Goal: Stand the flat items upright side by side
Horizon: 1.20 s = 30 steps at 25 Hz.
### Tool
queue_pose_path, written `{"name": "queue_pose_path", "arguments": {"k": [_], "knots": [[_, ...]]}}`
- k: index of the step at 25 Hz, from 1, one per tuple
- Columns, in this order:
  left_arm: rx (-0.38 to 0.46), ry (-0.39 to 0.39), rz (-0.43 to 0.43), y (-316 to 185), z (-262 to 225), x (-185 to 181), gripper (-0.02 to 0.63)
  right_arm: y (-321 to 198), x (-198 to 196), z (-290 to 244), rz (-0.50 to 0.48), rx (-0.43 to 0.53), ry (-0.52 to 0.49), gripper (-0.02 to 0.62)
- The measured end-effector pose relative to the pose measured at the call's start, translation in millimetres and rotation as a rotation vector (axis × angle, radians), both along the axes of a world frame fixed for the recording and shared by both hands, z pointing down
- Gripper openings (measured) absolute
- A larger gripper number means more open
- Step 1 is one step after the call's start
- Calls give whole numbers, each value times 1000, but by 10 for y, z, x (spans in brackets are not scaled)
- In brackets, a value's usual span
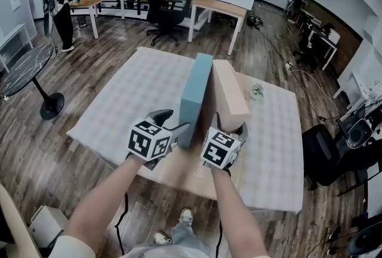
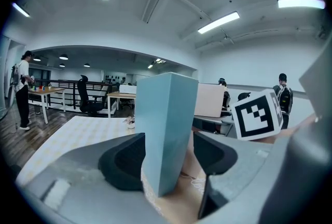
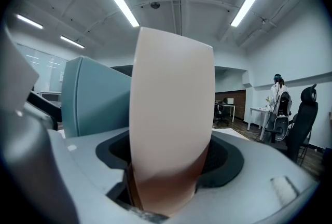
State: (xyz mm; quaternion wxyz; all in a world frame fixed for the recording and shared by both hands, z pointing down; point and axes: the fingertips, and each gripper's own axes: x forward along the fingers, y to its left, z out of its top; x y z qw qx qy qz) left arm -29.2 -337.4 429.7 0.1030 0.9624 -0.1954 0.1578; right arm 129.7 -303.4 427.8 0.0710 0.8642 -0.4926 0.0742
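Two flat boxes stand on edge side by side on the cloth-covered table [image 1: 119,95]: a light blue box [image 1: 196,92] on the left and a beige box [image 1: 228,92] on the right, with a narrow gap between them. My left gripper [image 1: 174,122] holds the near end of the blue box [image 2: 166,129]; its pads [image 2: 124,161] sit against the box's sides. My right gripper [image 1: 230,128] is shut on the near end of the beige box [image 3: 174,109], which fills the space between its pads. The blue box [image 3: 96,98] shows just left of it.
A small pale object [image 1: 256,91] lies on the cloth at the right of the beige box. A bare wooden strip [image 1: 179,174] runs along the table's near edge. A round black side table [image 1: 24,65] stands at the left, a black chair [image 1: 325,155] at the right, desks and a person [image 1: 59,6] behind.
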Motion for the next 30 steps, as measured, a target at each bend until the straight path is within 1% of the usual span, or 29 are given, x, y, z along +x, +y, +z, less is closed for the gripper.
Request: {"name": "queue_pose_path", "arguments": {"k": [6,13,17,20,23,26,30], "knots": [[8,4,19,-22,-61,74,298,-125,33,-7,5,4,-17,348],[12,6,43,5,-82,140,298,-180,-178,-23,-58,23,-82,321],[11,6,46,21,-86,127,298,-185,-305,-29,-90,34,-137,321],[9,6,46,38,-86,139,298,-182,-340,-57,-112,59,-157,328],[6,6,45,39,-69,144,298,-198,-379,-67,-162,76,-178,336],[5,4,48,49,-60,145,298,-177,-422,-72,-233,71,-185,345],[7,3,53,63,-63,157,298,-91,-513,-93,-380,55,-140,345]]}}
